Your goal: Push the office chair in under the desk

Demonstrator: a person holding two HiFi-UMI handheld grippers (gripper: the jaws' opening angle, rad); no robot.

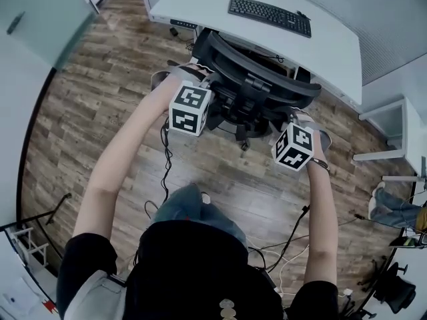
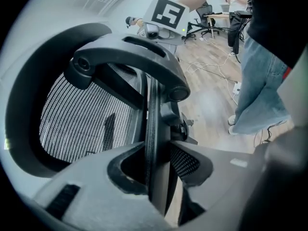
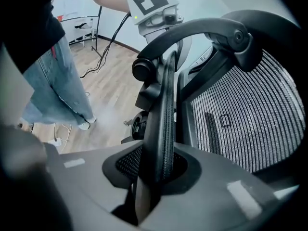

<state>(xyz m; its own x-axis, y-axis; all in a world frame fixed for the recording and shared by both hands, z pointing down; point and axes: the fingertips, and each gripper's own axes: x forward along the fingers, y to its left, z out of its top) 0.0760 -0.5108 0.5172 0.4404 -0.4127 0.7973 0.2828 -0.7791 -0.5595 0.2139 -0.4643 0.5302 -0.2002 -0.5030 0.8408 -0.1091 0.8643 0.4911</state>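
Note:
The black mesh office chair (image 1: 247, 85) stands with its seat partly under the white desk (image 1: 200, 5), backrest toward me. My left gripper (image 1: 199, 80) grips the backrest's left edge; in the left gripper view the black rim (image 2: 153, 129) runs between the jaws of the left gripper (image 2: 154, 177), which press on it. My right gripper (image 1: 300, 117) holds the backrest's right edge, and the rim (image 3: 163, 109) is likewise clamped in the right gripper (image 3: 156, 172). The curved headrest bar (image 2: 130, 52) arches above the mesh (image 3: 240, 119).
A black keyboard (image 1: 270, 15) lies on the desk. Cables (image 1: 287, 245) trail over the wooden floor behind me. A white low cabinet (image 1: 390, 132) stands at the right, with another person's leg (image 1: 390, 209) and a second chair (image 1: 397, 289) beyond it.

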